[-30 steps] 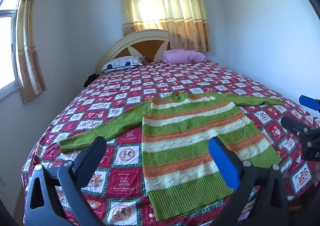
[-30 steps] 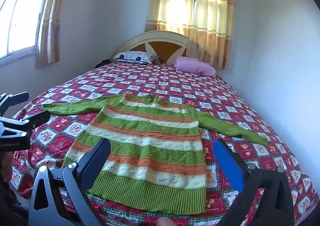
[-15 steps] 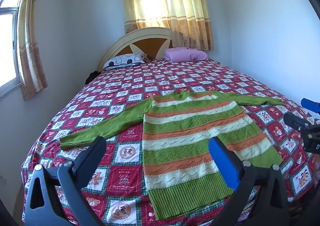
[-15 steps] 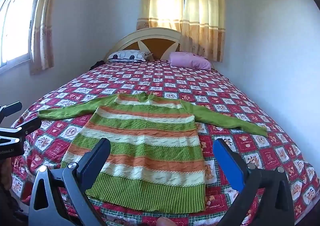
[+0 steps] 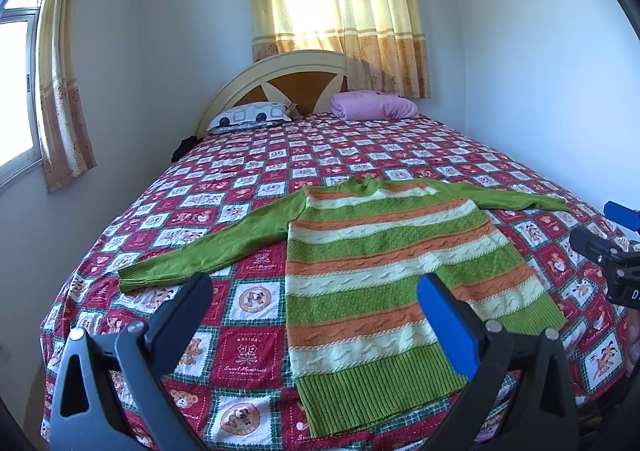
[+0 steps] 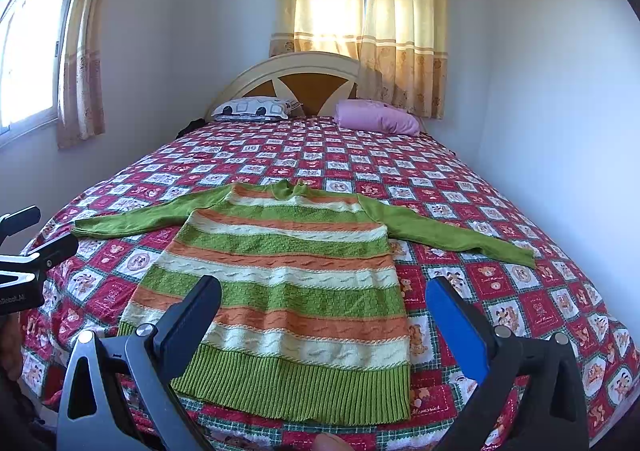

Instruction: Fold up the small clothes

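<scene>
Red patchwork bedspread (image 5: 248, 171) fills both views; "Sweet Memories" is read on a square just ahead of the left gripper (image 5: 316, 303), whose jaws are spread wide, nothing held. Likewise the right gripper (image 6: 324, 307) is seen released above the hem. Beyond both, the striped sweater (image 6: 288, 275) is laid flat, sleeves outspread. Farthest, a pink pillow (image 5: 374, 106) is seen by the headboard (image 6: 296, 69).

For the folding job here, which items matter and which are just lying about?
Job: striped sweater, spread flat on the bed's quilt; left gripper and right gripper, both open.
Lying about: patterned pillow, pink pillow, curtains.
</scene>
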Demonstrator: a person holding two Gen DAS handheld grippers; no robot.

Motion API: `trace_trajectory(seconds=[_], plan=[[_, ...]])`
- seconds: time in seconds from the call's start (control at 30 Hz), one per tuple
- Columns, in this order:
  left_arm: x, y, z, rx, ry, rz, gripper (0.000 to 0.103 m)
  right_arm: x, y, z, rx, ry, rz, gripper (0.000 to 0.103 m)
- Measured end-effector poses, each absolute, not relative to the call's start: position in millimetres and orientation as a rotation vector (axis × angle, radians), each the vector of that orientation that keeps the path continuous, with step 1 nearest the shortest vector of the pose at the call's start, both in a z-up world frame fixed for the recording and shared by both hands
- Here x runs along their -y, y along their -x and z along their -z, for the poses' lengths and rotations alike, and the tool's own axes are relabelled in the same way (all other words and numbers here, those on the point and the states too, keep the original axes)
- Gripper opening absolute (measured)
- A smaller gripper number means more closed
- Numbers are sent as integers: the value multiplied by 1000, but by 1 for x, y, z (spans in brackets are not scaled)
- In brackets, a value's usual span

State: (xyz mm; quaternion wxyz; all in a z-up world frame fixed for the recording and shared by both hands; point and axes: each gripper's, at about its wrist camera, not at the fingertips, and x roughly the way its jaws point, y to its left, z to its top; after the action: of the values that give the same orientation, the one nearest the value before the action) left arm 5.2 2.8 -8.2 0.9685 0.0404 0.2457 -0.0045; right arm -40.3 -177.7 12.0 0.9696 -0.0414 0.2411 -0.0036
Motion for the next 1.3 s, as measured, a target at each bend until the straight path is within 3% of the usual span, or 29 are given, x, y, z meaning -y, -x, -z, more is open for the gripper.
trace_trajectory(seconds=[1.3], plan=[[-4,-5,9,-498,-81,10,103,174,39,-8,-500,84,-6,102]])
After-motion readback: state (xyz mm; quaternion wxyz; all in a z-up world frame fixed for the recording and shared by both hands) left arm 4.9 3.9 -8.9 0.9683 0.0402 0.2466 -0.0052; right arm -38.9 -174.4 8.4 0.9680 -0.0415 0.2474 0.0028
